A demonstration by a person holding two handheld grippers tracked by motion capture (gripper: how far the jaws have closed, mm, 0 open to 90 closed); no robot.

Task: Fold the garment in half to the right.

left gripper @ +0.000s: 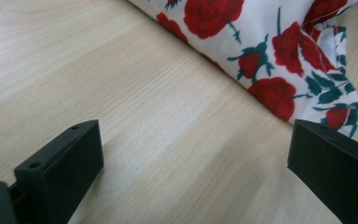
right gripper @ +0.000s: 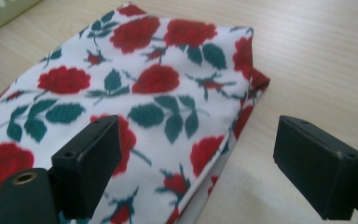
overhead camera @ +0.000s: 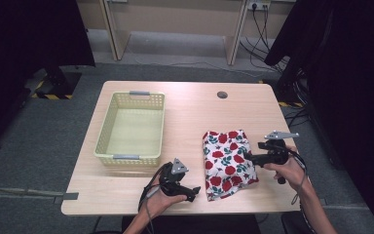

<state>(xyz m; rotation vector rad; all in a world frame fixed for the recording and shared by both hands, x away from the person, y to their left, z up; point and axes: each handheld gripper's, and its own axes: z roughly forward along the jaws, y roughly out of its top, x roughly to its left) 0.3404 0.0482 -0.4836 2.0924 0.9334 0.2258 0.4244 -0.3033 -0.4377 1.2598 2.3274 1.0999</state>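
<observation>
Floor: grey carpet (overhead camera: 39, 146), with a yellow-and-black striped strip (overhead camera: 51, 96) at the left.
Desk: light wood top (overhead camera: 190, 112), a round cable hole (overhead camera: 222, 94) near its far edge.
Back: pale wooden furniture legs (overhead camera: 114, 34), cables (overhead camera: 260, 46) trailing from a wall socket (overhead camera: 258, 6).
Sides: dark curtains (overhead camera: 350, 73).

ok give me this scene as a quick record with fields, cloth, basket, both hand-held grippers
cloth: folded rose-print cloth lying flat on the table, right of centre
basket: pale yellow-green basket, empty, left of the cloth
left hand-held gripper: jaws open over bare wood beside the cloth's edge, holding nothing
right hand-held gripper: jaws open, straddling the cloth's edge, pads not pressing on it
contact: neither gripper grips the cloth
</observation>
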